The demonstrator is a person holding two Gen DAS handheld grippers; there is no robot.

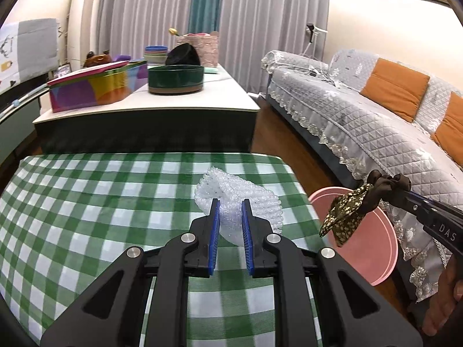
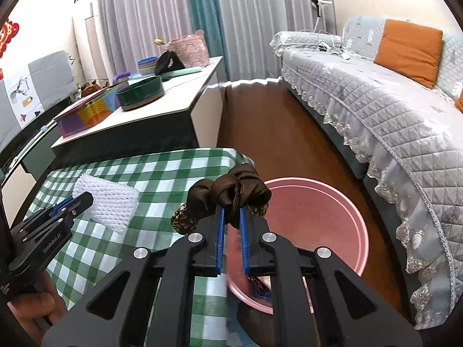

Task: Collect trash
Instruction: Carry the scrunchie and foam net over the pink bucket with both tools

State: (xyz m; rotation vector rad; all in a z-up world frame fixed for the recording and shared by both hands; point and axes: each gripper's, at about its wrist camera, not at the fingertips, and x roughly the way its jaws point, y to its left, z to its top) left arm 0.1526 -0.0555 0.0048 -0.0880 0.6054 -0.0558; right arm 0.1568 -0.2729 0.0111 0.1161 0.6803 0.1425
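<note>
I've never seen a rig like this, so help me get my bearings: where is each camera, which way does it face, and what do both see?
Left wrist: sits on the left gripper, facing along its fingers at white foam netting over the checked tablecloth; the right gripper enters at right.
Right wrist: sits on the right gripper, facing a brown scrunchie above the pink bin; a hand shows at lower left.
Shared: netting, scrunchie, bin, tablecloth, sofa.
</note>
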